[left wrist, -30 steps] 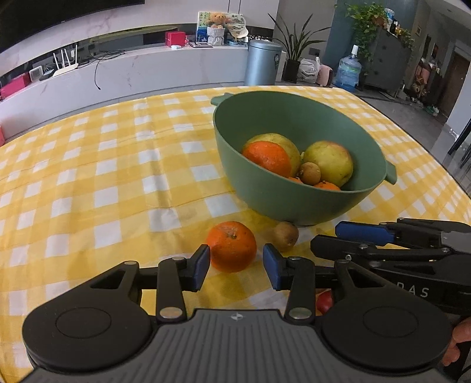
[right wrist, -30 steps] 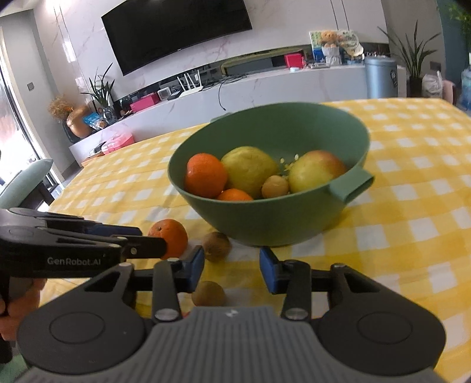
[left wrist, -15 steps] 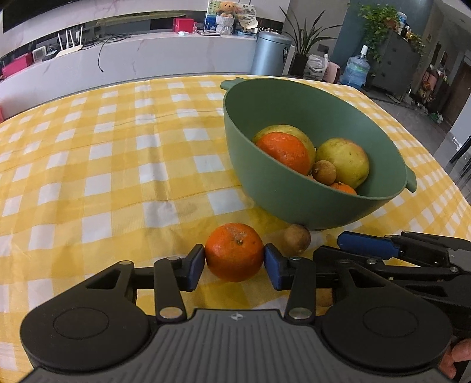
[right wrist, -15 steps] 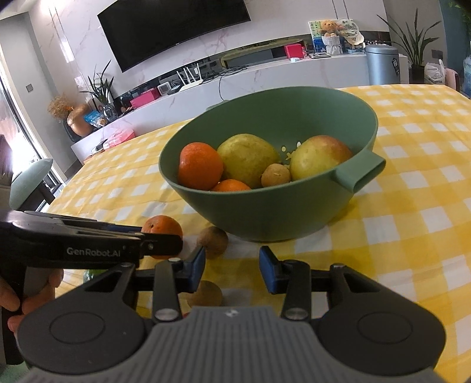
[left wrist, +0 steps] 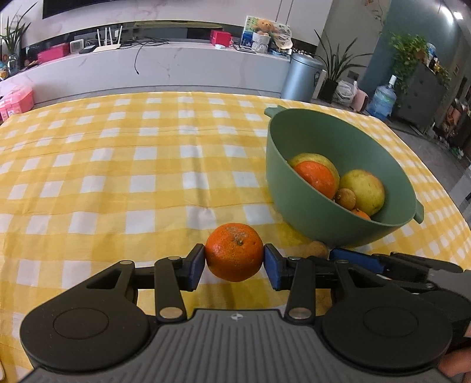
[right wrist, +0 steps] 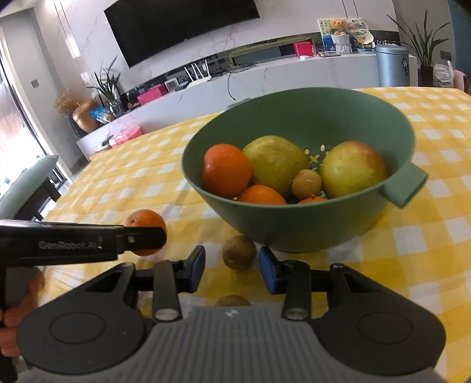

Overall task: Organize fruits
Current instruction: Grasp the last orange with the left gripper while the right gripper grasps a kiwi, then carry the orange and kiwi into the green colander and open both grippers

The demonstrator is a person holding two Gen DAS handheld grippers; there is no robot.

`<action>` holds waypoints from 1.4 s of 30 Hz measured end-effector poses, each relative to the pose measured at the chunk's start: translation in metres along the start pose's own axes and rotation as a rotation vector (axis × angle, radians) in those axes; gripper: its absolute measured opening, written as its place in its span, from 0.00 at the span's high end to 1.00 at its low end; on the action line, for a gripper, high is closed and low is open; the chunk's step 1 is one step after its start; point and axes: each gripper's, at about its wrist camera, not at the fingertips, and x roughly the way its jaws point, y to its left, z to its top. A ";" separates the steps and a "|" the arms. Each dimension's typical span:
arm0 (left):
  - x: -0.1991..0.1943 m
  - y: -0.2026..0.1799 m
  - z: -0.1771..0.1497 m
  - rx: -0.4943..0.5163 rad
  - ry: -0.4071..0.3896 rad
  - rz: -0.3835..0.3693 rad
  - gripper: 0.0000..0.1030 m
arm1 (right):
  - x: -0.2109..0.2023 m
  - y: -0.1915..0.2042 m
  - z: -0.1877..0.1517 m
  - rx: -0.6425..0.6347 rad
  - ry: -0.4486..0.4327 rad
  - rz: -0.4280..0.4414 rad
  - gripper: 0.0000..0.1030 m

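Yellow-and-white checked cloth (left wrist: 123, 182) covers the worktop, with a living room's white media shelf and a dark TV (right wrist: 179, 26) behind it.

At the left, my left gripper (left wrist: 234, 263) is closed on an orange (left wrist: 234, 255): both blue pads press its sides, the stem end facing up towards the camera. In the right wrist view the same orange (right wrist: 140, 219) shows half hidden behind that gripper's black finger. I cannot tell whether it touches the cloth.

Next along, a kiwi (right wrist: 238, 252) lies on the cloth just in front of the bowl's base, and it sits between the blue pads of my right gripper (right wrist: 232, 264), whose jaws stand apart with a gap on either side of the fruit. A second kiwi (right wrist: 232, 301) peeks out nearer to me, mostly hidden by the gripper body.

To the right stands the green bowl (right wrist: 312, 224), a colander with holes in its floor and a tab handle. It holds an orange (right wrist: 226, 171), two yellowish apples, a small brown fruit (right wrist: 306, 184) between them, and smaller oranges low at the front.
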 end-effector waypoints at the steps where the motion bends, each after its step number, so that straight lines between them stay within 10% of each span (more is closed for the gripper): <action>1: 0.000 0.000 0.000 0.000 -0.001 0.000 0.53 | 0.003 0.002 0.000 -0.002 0.005 -0.011 0.62; 11: 0.001 -0.004 0.000 0.021 -0.005 -0.004 0.53 | 0.018 0.007 0.001 0.018 0.015 -0.073 0.77; 33: -0.046 -0.030 0.020 0.049 -0.136 -0.099 0.53 | -0.060 0.025 0.002 -0.187 -0.101 0.054 0.78; 42: -0.032 -0.073 0.049 0.140 -0.113 -0.095 0.53 | -0.077 -0.002 0.032 -0.264 -0.163 -0.037 0.78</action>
